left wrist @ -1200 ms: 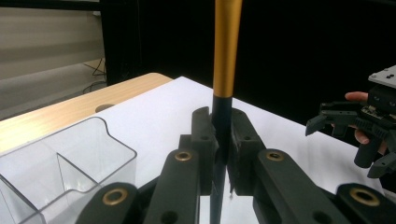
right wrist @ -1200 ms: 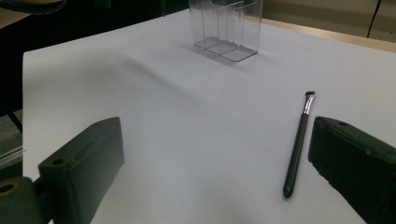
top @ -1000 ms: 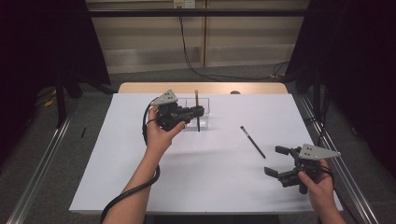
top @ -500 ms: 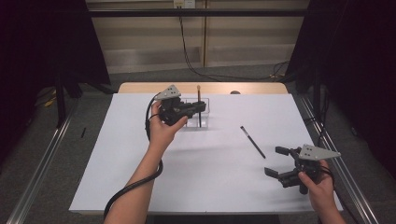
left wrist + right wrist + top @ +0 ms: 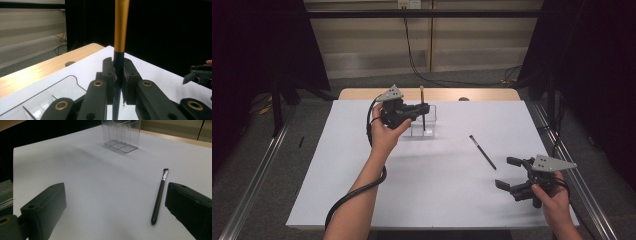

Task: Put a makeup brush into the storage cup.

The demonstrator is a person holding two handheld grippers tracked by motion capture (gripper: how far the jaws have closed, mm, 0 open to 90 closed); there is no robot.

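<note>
The left gripper (image 5: 424, 111) is clamped on a slim brush (image 5: 121, 32), and the brush stands upright: long axis vertical, gold end pointing up, dark end pointing down into the clear organiser (image 5: 430, 125) at the far side of the worktop (image 5: 362, 190). In the left gripper view the look is plain: a glossy gold upper shaft tapering down to a black section, and the two black jaws pinch it right on that black part (the tip below is hidden behind the jaws). From the high view the brush sits above the organiser's right-hand part; which compartment, I cannot tell.

Off to the right of the organiser, well apart from it, a second brush (image 5: 159, 196) lies flat on the white sheet, dark handle, silver collar, short angled bristles pointing towards the organiser. The right gripper (image 5: 514, 173) waits near its handle end with jaws spread wide, holding nothing.
</note>
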